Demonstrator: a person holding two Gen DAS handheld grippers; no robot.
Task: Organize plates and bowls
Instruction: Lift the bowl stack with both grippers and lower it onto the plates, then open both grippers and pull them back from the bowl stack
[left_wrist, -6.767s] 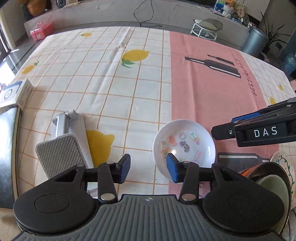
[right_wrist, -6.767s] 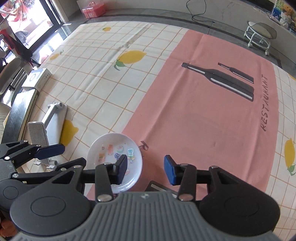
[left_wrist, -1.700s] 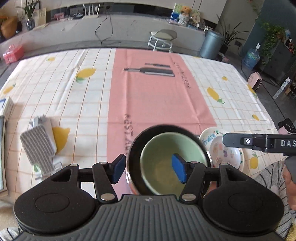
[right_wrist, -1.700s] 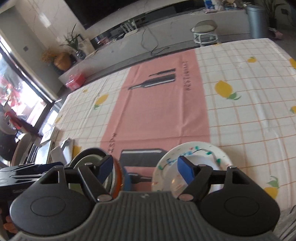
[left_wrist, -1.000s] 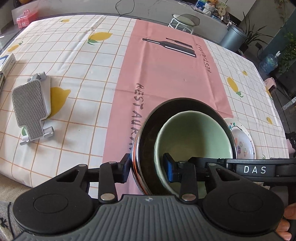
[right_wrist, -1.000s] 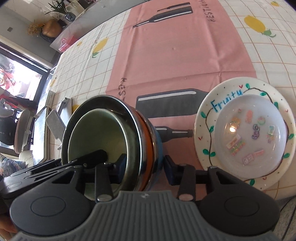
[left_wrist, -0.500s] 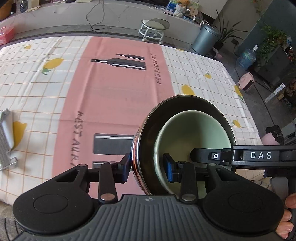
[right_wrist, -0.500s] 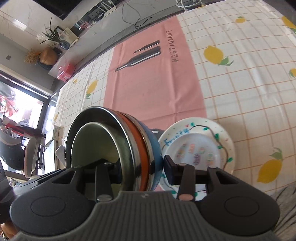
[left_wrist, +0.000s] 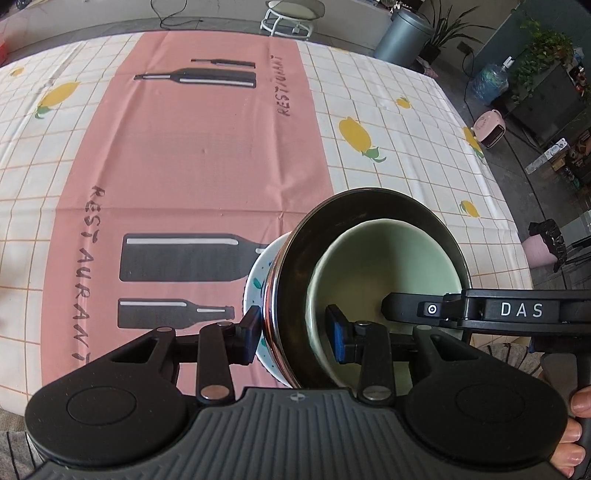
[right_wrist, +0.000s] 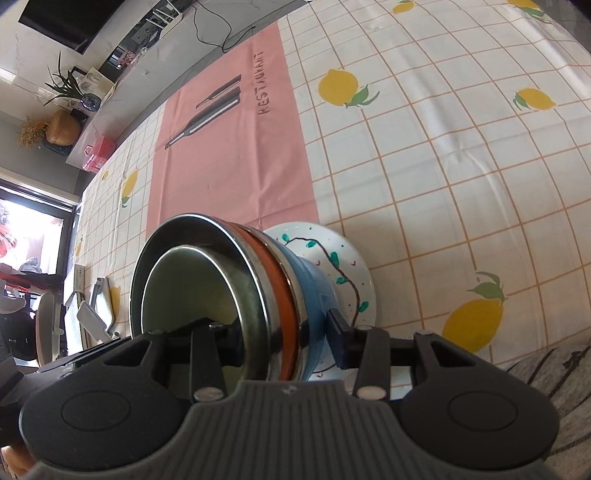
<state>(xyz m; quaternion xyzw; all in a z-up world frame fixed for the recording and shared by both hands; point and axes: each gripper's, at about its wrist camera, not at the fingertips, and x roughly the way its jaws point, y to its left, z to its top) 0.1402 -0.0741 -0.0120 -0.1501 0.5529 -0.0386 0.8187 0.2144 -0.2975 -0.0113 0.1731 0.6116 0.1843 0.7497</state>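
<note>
A nested stack of bowls hangs tilted between both grippers: a pale green bowl (left_wrist: 388, 266) inside a steel bowl (left_wrist: 306, 236), with an orange bowl (right_wrist: 286, 295) and a blue bowl (right_wrist: 314, 284) underneath. My left gripper (left_wrist: 295, 334) is shut on the stack's near rim, one finger inside and one outside. My right gripper (right_wrist: 280, 339) is shut on the opposite rim, its outer finger against the blue bowl. Below the stack lies the white painted plate (right_wrist: 351, 258), whose edge also shows in the left wrist view (left_wrist: 255, 280). The small sticker bowl is hidden.
The lemon and pink tablecloth (left_wrist: 184, 166) covers the table, whose near edge runs just below the plate. A grey phone stand (right_wrist: 92, 314) and a white box (right_wrist: 79, 275) lie far to the left. A person's hand (left_wrist: 576, 443) holds the right gripper.
Both grippers have carried the tilted bowl stack sideways across the table until it hangs over the painted plate. The sticker bowl on that plate has dropped out of sight behind the stack.
</note>
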